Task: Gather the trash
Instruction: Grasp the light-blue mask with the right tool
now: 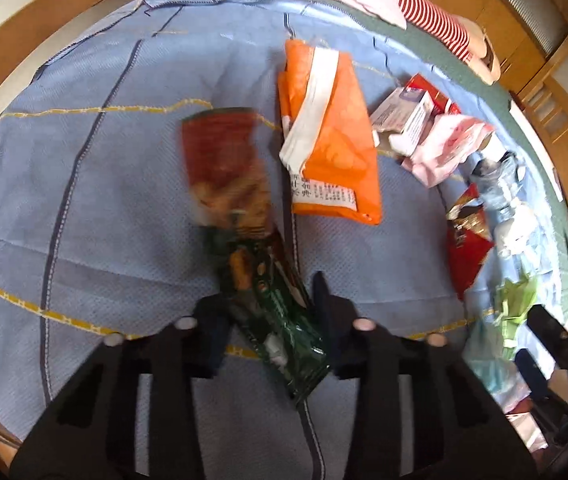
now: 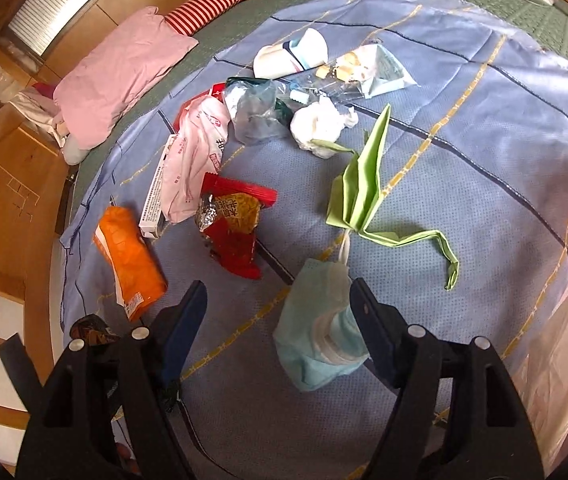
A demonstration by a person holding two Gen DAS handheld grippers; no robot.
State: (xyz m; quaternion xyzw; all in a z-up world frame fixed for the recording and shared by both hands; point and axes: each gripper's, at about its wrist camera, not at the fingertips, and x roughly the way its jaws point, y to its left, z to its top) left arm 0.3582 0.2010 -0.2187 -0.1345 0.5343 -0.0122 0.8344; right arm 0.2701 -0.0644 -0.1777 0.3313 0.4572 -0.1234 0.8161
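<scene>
- I see a bed with a blue sheet (image 2: 463, 128), trash scattered across its middle.
- My left tongs (image 1: 272, 312) pinch a green snack wrapper (image 1: 272, 312), lifted.
- My right tongs (image 2: 280, 312) hang spread beside a blue face mask (image 2: 315, 344).
- Orange bag (image 1: 331, 128), red packet (image 2: 236, 220) and green paper (image 2: 363, 184) remain; I judge collecting barely begun.

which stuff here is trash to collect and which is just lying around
Trash: green snack wrapper in the left claw, orange packet, red snack bag, blue face mask, green folded paper, crumpled tissue.
Lying about: pink pillow, blue cloth.
</scene>
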